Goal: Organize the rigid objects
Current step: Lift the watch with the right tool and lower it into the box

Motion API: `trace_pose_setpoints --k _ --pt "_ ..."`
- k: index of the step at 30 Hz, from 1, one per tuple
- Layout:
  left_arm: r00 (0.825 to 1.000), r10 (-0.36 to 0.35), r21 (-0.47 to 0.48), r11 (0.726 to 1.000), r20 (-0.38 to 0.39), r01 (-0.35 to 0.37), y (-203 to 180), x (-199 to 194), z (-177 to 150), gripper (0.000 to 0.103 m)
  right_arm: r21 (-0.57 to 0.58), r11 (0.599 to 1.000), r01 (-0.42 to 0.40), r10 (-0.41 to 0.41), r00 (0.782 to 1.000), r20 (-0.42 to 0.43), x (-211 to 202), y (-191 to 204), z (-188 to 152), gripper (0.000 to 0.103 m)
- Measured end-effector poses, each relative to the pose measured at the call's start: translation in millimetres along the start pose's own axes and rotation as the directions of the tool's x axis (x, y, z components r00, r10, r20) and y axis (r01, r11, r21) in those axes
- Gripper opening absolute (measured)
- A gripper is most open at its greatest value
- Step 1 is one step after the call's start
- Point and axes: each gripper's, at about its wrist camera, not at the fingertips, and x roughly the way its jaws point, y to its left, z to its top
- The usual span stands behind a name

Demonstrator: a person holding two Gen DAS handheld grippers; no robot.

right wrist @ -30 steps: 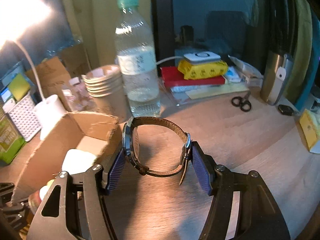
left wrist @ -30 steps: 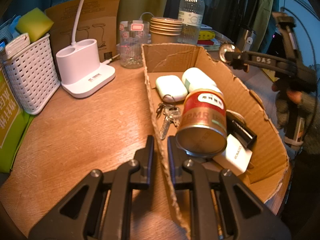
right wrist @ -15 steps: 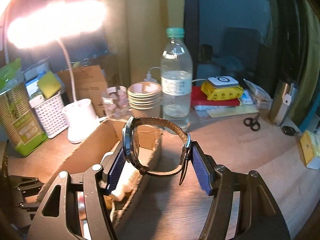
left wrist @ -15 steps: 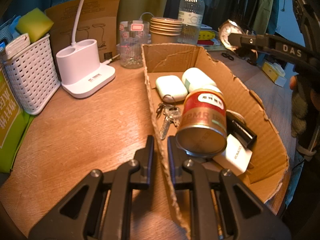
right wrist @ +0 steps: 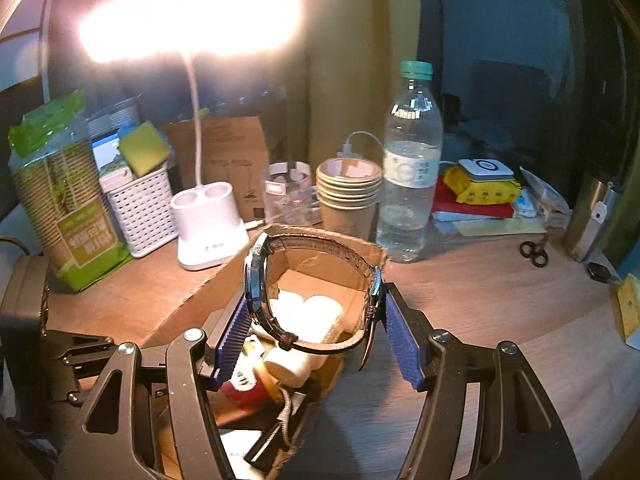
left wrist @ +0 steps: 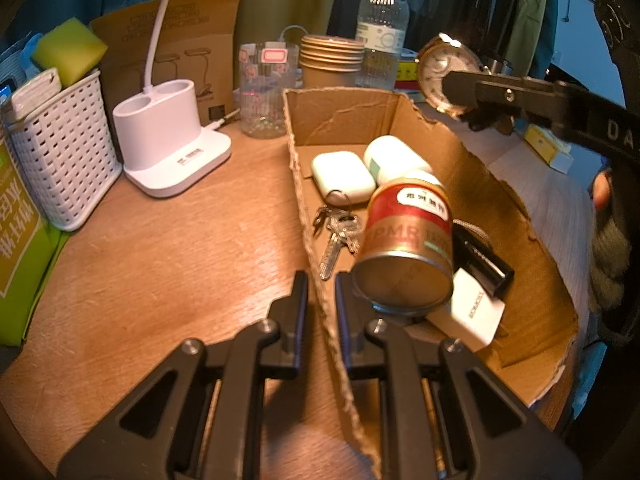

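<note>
Wristwatch (right wrist: 312, 292), strap looped, clamped between the right gripper's (right wrist: 316, 332) blue pads above the far end of the cardboard box (left wrist: 520, 208). Left gripper (left wrist: 320, 304) pinches the box's near-left wall; table (left wrist: 160, 264) beneath.

A tin can (left wrist: 406, 252), keys (left wrist: 338, 236) and two cases (left wrist: 342, 176) are contained in the cardboard box (left wrist: 520, 216). The lamp base (left wrist: 168, 144) is placed left of it, paper cups (left wrist: 330, 60) and a water bottle (left wrist: 382, 28) behind.
</note>
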Motion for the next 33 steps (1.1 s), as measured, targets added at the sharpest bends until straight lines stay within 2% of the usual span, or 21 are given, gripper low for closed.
trace_pose_setpoints --k 20,33 --pt "1.000 0.001 0.001 1.000 0.000 -0.001 0 0 0 0.014 -0.078 0.989 -0.122 0.118 0.992 -0.053 11 35 -7 0.067" --pt "1.000 0.004 0.003 1.000 0.001 -0.004 3 -2 3 0.014 -0.105 0.975 -0.197 0.179 0.970 -0.162 34 49 -12 0.067"
